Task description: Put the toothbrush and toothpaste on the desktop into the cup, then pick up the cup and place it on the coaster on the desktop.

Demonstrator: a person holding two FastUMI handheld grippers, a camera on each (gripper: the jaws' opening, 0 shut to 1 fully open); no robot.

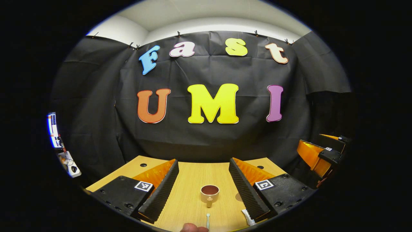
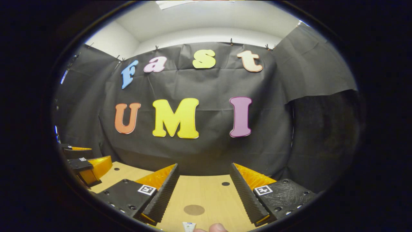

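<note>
Nearest the lens in the left gripper view: fingertip (image 1: 193, 228) at the bottom edge, toothbrush (image 1: 208, 221) just beside it, flat on the wooden counter (image 1: 190, 190); cup (image 1: 210, 193) upright beyond, between the wide-open, empty jaws of the left gripper (image 1: 204, 187); toothpaste (image 1: 248, 217) by the right finger; right gripper (image 1: 318, 154) well off to the right. Right gripper view: jaws likewise spread, empty; round coaster (image 2: 194, 210) on the counter between them; toothpaste end at the bottom edge.

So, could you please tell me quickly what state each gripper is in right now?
Left gripper: open, holding nothing; the cup stands on the desk between its fingers, untouched.
Right gripper: open, holding nothing, above the coaster.
</note>
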